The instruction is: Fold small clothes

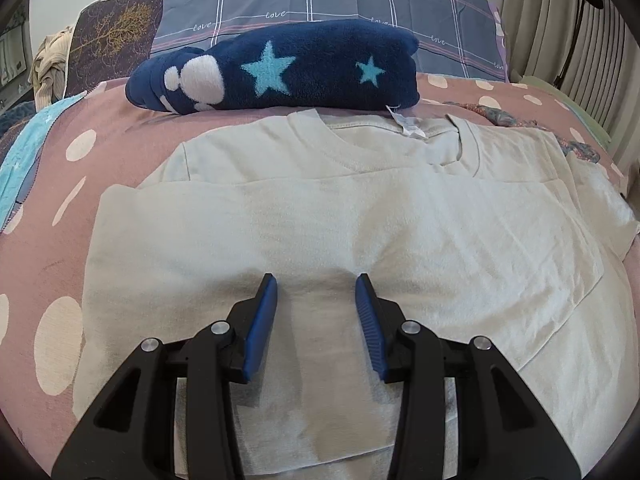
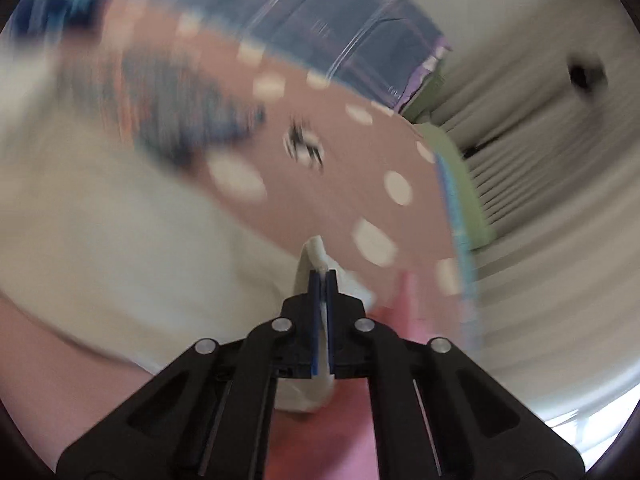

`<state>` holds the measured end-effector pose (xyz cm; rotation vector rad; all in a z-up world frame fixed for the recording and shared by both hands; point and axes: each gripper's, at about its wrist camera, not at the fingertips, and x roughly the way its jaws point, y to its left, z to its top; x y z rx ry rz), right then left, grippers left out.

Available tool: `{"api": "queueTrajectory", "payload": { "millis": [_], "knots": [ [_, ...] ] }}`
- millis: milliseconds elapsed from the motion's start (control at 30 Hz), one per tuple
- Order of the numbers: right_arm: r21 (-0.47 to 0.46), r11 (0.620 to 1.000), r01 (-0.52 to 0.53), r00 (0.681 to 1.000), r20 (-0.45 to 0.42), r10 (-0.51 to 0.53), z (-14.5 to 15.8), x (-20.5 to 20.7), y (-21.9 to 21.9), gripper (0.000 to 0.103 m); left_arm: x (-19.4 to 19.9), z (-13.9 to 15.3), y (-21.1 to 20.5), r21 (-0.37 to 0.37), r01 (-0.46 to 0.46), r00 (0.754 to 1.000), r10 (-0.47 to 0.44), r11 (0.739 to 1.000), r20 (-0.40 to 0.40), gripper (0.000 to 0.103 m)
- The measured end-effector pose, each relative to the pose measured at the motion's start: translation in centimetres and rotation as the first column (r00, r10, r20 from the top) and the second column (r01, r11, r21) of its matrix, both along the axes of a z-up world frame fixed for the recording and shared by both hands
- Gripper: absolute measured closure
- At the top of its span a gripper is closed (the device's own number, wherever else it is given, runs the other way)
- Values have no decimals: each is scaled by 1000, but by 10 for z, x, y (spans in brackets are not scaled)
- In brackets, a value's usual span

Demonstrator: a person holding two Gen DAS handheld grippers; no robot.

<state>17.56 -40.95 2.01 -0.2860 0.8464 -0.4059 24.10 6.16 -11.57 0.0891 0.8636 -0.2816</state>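
Pale T-shirt (image 1: 320, 216) lies flat on the dotted bedspread (image 1: 52, 240), partly folded. Left gripper (image 1: 316, 280) rests on its lower half, jaws apart, nothing between. Right gripper (image 2: 322, 274) is clamped on a shirt edge (view blurred)

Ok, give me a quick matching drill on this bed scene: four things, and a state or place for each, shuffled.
Things:
1. left gripper
2. right gripper
3. navy star blanket
4. pale T-shirt

States:
A. bundled beyond the collar
B. jaws apart, pads on cloth
C. spread on the dotted cover
D. jaws shut on pale fabric

Pairs: 1-B, 2-D, 3-A, 4-C
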Motion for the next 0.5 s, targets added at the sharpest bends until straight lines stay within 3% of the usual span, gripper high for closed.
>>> {"api": "queueTrajectory", "payload": {
  "millis": [33, 67, 133, 233, 267, 300, 333, 433, 467, 500],
  "knots": [
    [77, 997, 1, 999, 43, -4, 9, -2, 1, 100, 0, 0, 0, 2, 0, 1000, 0, 1000, 1, 60],
    [204, 979, -21, 995, 104, 0, 21, -4, 3, 100, 0, 0, 0, 3, 0, 1000, 0, 1000, 1, 60],
    [354, 933, -71, 984, 180, 6, 35, -7, 11, 100, 0, 0, 0, 0, 1, 1000, -1, 1000, 1, 60],
    [546, 813, -201, 956, 292, 41, 52, -6, 39, 100, -1, 0, 0, -5, 2, 1000, -2, 1000, 1, 60],
    [614, 739, -277, 933, 355, 55, 58, -4, 55, 100, -1, 0, 0, -5, 2, 1000, -2, 1000, 1, 60],
    [645, 696, -315, 921, 385, 61, 62, -4, 64, 100, -1, 0, 0, -7, 2, 1000, -2, 1000, 1, 60],
    [689, 619, -376, 901, 428, 71, 64, 1, 81, 100, -1, 0, 0, -8, 2, 1000, -2, 1000, 1, 60],
    [718, 513, -470, 865, 491, 104, 59, 5, 130, 100, -1, 1, 2, -21, 2, 1000, -3, 1000, 0, 60],
    [733, 460, -502, 854, 503, 132, 47, 9, 156, 100, -1, 1, 3, -30, 3, 1000, -3, 1000, -2, 60],
    [746, 429, -509, 855, 496, 152, 40, 12, 171, 100, -1, 1, 5, -44, 4, 1000, -4, 999, -5, 59]
  ]
}}
